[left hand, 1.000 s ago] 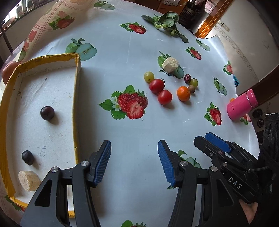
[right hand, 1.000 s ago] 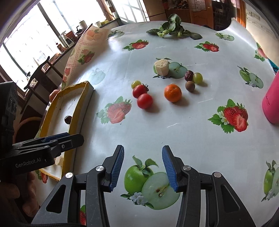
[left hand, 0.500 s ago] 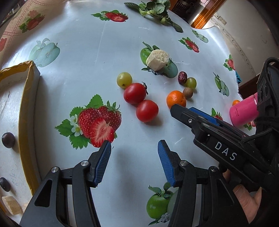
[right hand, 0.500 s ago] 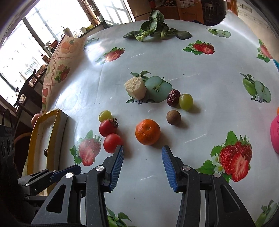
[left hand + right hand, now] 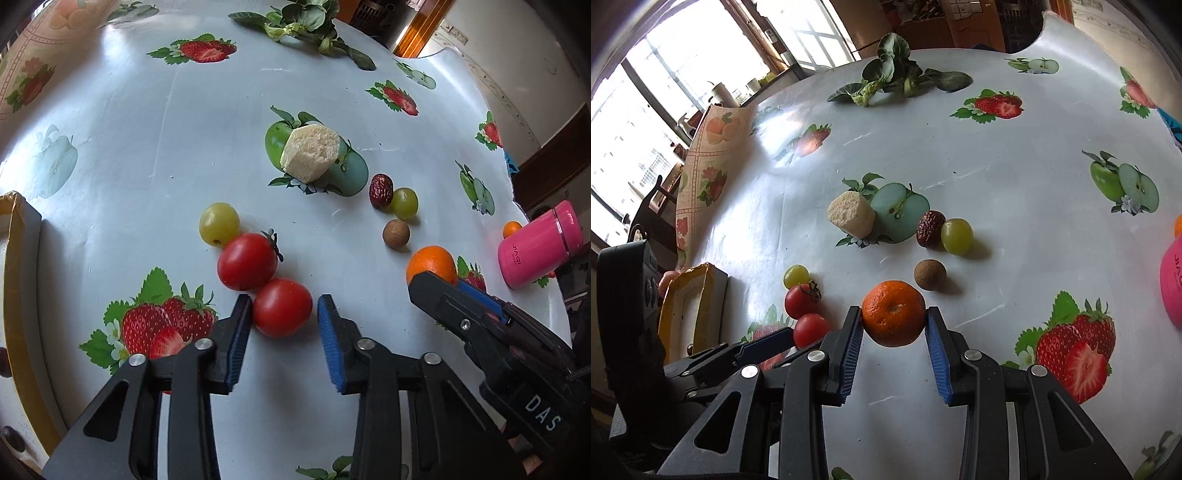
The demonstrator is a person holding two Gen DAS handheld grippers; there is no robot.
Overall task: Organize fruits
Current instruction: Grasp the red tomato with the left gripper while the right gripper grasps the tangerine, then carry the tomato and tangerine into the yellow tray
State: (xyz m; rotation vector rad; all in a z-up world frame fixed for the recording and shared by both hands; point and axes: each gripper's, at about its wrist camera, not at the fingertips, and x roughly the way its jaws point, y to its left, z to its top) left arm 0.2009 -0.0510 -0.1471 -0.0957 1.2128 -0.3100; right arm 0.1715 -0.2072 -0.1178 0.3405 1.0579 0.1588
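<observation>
Two grabs at once
The left hand-held gripper (image 5: 284, 325) is spread around a tomato (image 5: 282, 307); the right hand-held gripper (image 5: 894, 328) is spread around the orange (image 5: 893, 313), ready to lift.

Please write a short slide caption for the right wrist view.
Right tongs open around the mandarin on the fruit-print tablecloth.

Tabletop (image 5: 155, 122) cover: glossy, smooth plastic sheet, window glare. Tomatoes (image 5: 282, 307): shiny, taut skin. Orange (image 5: 894, 313): matt, pitted peel. Date (image 5: 930, 229): wrinkled, dull. Gripper pads (image 5: 937, 352): ribbed blue rubber on matt black plastic, metal rivets. Pink bottle (image 5: 539, 243): satin.
</observation>
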